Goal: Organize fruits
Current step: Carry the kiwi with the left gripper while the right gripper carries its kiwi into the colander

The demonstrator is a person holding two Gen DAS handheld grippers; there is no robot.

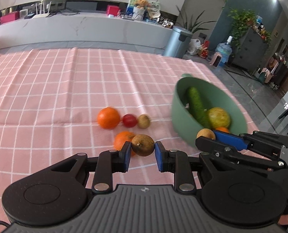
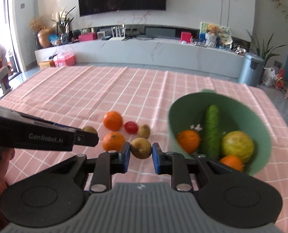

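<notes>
The left gripper (image 1: 143,149) is clamped on a small brown fruit (image 1: 143,145). Its two blue pads press on the sides of that fruit and hold it up above the table (image 1: 47,89). The right gripper (image 2: 141,151) is clamped on another small brown fruit (image 2: 141,148) in the same way, with a blue pad on each side.

The table has a pink cloth with white lines on it. A green bowl (image 2: 260,136) sits on the right part of the cloth. In the bowl lie a long green cucumber (image 2: 211,130), a round yellow-green fruit (image 2: 237,146), an orange in the bowl (image 2: 188,140) and a second orange at the near rim (image 2: 232,163).

More fruit lies on the cloth to the left of the bowl. A big orange (image 2: 113,120), a little red tomato (image 2: 131,127) and a small brown fruit on the cloth (image 2: 144,131) make a short row, close side by side. Nearer to the camera lies one more orange (image 2: 113,141), just beside the left pad of the right gripper.

From the right camera, the left gripper comes in from the left side, and its brown fruit peeks over its tip. From the left camera, the right gripper comes in from the right side, in front of the bowl. A bit of a hand (image 2: 0,167) shows at the left edge.
</notes>
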